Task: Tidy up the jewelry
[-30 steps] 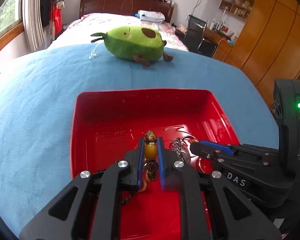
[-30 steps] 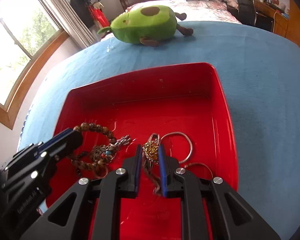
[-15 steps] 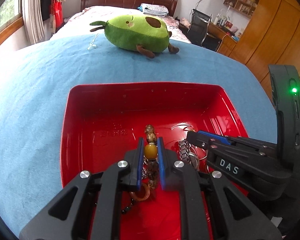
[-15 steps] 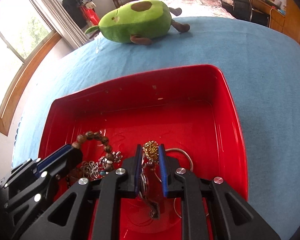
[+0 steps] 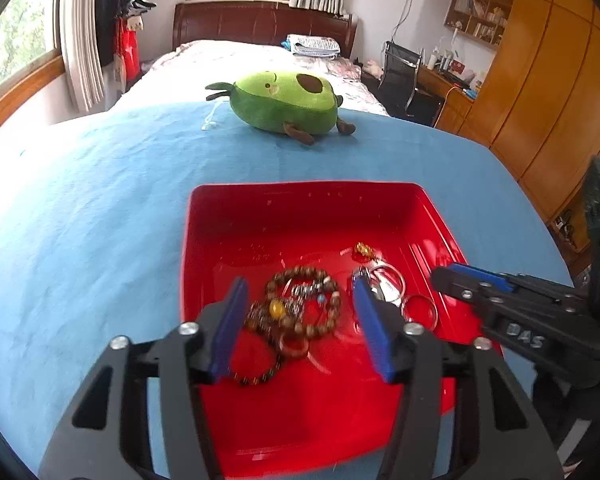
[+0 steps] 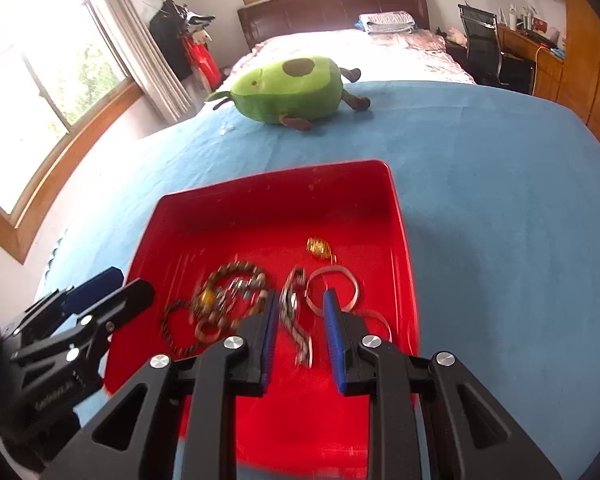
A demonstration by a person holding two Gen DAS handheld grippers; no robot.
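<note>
Blue cloth (image 5: 100, 208): covers the table, a soft bed under the tray.

Left gripper (image 5: 300, 320): spread wide above the tray, nothing pinched; its jaws have just been opening, apparently to let the beads drop.

Bead bracelets (image 5: 300, 308): a tangled heap on the tray floor, below and between the left jaws, untouched.

Red tray (image 5: 300, 200): holds all the jewelry, gathered toward its near side.

Chain (image 6: 294, 316): lies loose between the right jaws, unclamped.

Right gripper (image 6: 300, 332): partly parted, jaws just been opening, holding nothing.

Silver rings (image 6: 332, 288): beside the chain.

Gold charm (image 6: 320, 247): apart, farther back.

Avocado toy (image 5: 288, 102): beyond the tray, uninvolved.
</note>
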